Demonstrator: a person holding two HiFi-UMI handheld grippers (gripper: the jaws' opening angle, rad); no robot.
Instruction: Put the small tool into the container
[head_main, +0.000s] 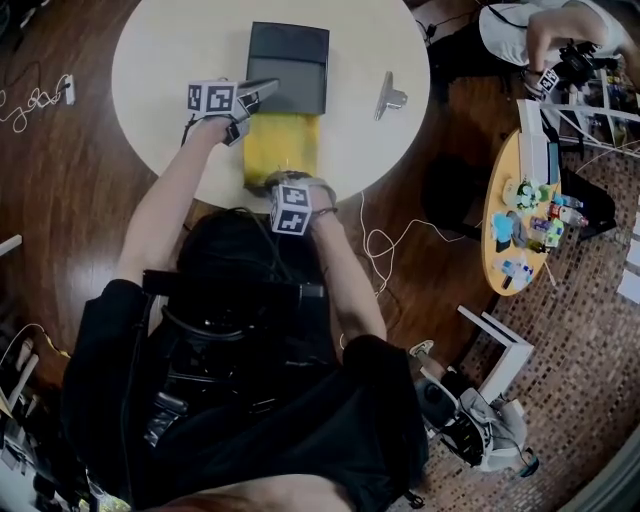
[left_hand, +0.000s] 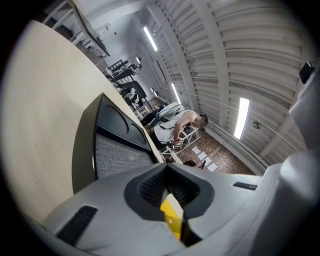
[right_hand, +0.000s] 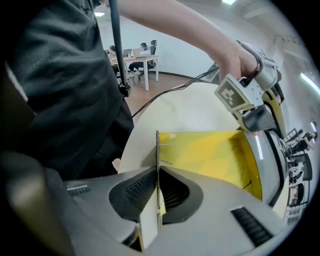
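1. Both tongs are on the yellow box (head_main: 282, 140). The left tongs (left_hand: 172, 200) are closed on a yellow edge at its far left corner. The right tongs (right_hand: 157, 185) point steeply down, jaws narrow and clamped on the thin near wall.
2. The box lies open on the table (head_main: 180, 50) between the two tongs. Its far end sits right up against a dark case (head_main: 288, 65) just beyond the left tongs.
3. The tool (head_main: 390, 97) lies on the table well off to the right of both tongs. It is apart from the box and neither pair touches it.
4. I take this to be the preparing step: the box is being held open or steadied, and the tool is not yet picked up. I cannot say for certain whether the box or the case is the container meant.
5. Next, one pair, most likely the right, needs to let go of the wall, spread its jaws and reach right for the tool. The left tongs should keep the box from sliding meanwhile.
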